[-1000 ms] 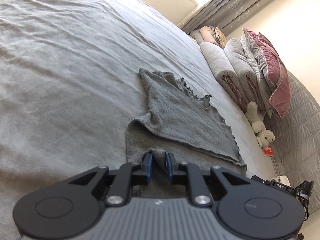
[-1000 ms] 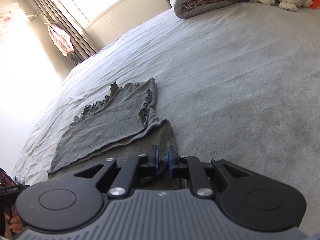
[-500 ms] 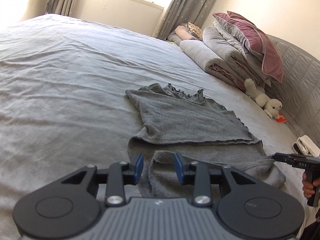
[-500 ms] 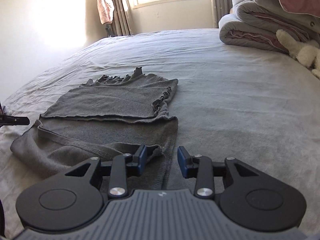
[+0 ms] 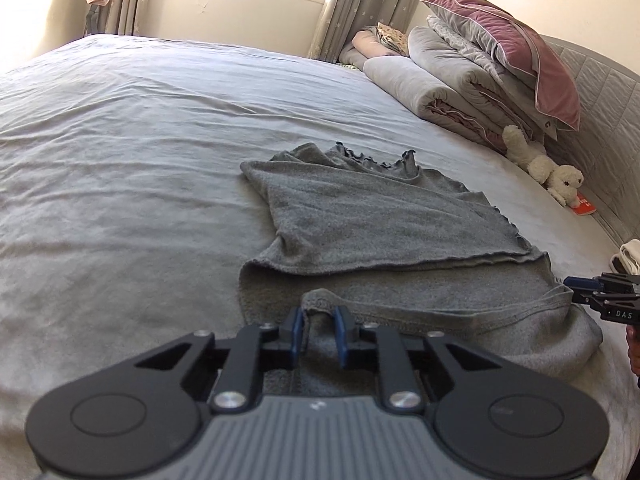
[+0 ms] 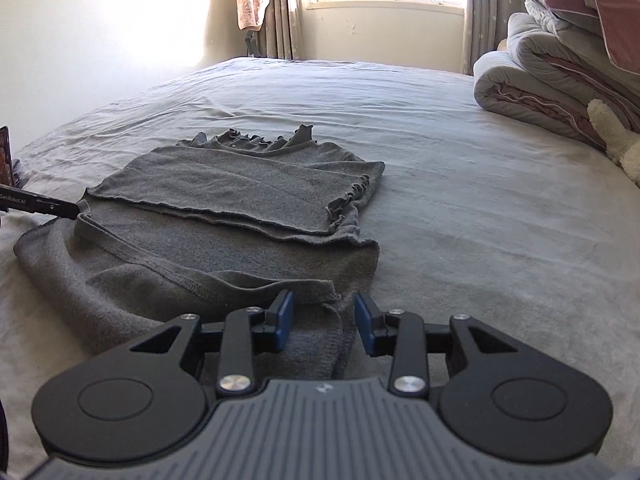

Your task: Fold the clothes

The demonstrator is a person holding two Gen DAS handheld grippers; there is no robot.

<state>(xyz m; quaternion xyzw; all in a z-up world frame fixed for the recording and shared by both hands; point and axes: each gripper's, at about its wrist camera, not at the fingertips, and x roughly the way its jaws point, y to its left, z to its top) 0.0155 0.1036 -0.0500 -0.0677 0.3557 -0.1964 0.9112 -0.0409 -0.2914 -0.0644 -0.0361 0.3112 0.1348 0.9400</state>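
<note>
A grey knit top (image 5: 380, 232) with frilled edges lies partly folded on the bed, its upper layers flat and its thick bottom hem (image 6: 192, 280) bunched toward me. My left gripper (image 5: 319, 330) is shut on a raised loop of that hem at the near left corner. In the right wrist view the left gripper (image 6: 60, 208) shows as a thin dark tip touching the hem's far corner. My right gripper (image 6: 324, 320) stands open over the other hem corner, which lies loose between its blue pads (image 6: 283, 320). The left wrist view catches the right gripper (image 5: 580, 286) at the frame's right edge.
The grey bedsheet (image 5: 120, 160) spreads wide around the top. Folded quilts (image 5: 440, 80) and a pink pillow (image 5: 520, 40) are stacked by the headboard, with a white plush toy (image 5: 548, 168) and a red item (image 5: 584, 206) beside them. Behind the bed are a window and curtains (image 6: 280, 8).
Both grippers let go of the hem and swung level with the bed. The left has since narrowed again onto a raised hem loop; the right stays open.
</note>
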